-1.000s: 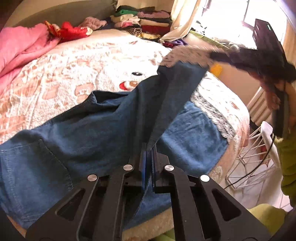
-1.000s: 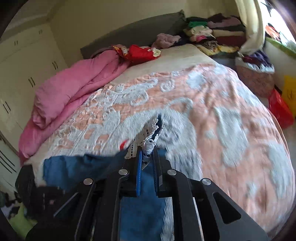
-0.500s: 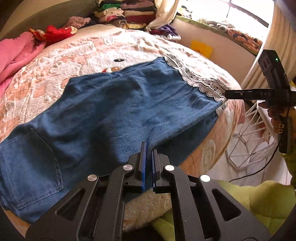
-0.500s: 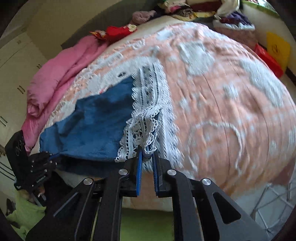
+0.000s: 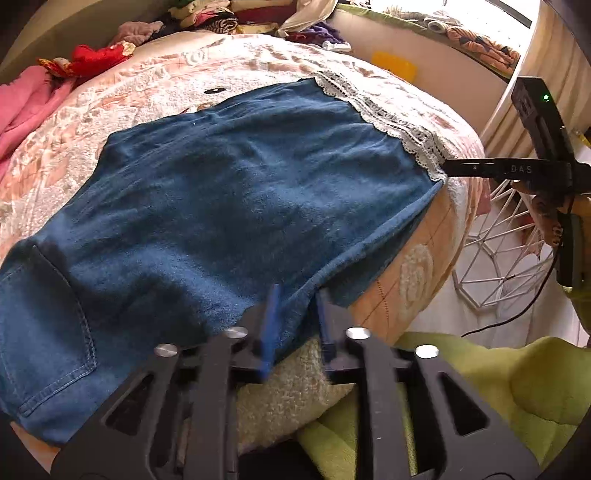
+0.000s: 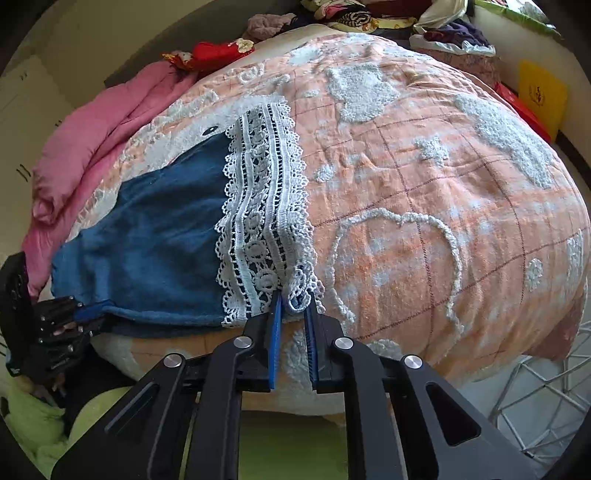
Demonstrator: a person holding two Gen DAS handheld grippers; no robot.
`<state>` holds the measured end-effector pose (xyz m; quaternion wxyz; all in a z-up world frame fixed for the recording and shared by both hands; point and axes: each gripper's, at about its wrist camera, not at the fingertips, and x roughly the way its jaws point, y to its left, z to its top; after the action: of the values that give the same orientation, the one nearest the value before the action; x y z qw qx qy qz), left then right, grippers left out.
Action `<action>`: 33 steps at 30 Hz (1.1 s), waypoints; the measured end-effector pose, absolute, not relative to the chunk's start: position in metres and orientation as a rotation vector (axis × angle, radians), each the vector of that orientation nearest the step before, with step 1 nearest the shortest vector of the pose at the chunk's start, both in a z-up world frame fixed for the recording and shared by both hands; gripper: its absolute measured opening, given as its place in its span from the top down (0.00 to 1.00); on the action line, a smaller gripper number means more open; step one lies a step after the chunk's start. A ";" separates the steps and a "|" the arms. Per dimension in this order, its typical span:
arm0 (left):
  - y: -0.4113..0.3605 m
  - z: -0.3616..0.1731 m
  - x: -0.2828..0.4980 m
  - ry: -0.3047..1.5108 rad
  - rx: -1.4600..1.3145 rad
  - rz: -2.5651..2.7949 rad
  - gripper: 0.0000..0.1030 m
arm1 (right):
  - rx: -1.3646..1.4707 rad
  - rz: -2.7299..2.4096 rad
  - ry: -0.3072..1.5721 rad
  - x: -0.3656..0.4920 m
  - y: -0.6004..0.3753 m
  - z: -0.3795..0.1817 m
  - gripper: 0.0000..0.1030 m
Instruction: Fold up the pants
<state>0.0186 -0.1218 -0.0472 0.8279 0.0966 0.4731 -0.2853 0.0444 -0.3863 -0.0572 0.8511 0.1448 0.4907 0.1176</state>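
Observation:
Blue denim pants [image 5: 236,199] with a white lace hem [image 5: 384,114] lie flat, folded lengthwise, on the bed. My left gripper [image 5: 295,295] is open at the pants' near edge, the cloth lying between its blue pads. My right gripper [image 6: 293,299] is open at the lace hem [image 6: 266,206], whose corner rests between its fingertips. The right gripper also shows in the left wrist view [image 5: 447,168], at the hem corner. The left gripper shows in the right wrist view [image 6: 88,317] at the denim edge.
The bed has a peach and white blanket [image 6: 424,184]. A pink quilt [image 6: 85,147] lies at its far left. A pile of clothes [image 5: 236,18] sits at the head. A white wire basket [image 5: 506,258] stands on the floor by the bed's corner.
The pants leg was swung over and laid flat on the bed. Both grippers have since opened and released the cloth.

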 end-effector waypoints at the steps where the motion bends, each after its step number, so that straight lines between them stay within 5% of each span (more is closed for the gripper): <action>1: -0.120 -0.045 0.016 1.002 0.193 -0.611 0.58 | 0.302 0.237 1.034 0.043 -0.389 -0.054 0.78; 7: -0.064 -0.014 0.015 0.935 0.039 -0.520 0.44 | 0.215 0.187 0.914 0.035 -0.395 -0.015 0.61; 17: 0.045 -0.022 0.036 1.005 -0.102 -0.094 0.31 | 0.045 0.413 0.934 0.064 -0.307 -0.028 0.53; 33: 0.072 -0.020 0.035 0.973 -0.179 -0.080 0.30 | 0.042 0.375 1.016 0.064 -0.321 -0.050 0.54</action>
<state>0.0348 0.0725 -0.0203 0.8793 -0.0861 0.4668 -0.0384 0.0643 -0.3212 -0.0500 0.8568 0.0201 0.4834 0.1782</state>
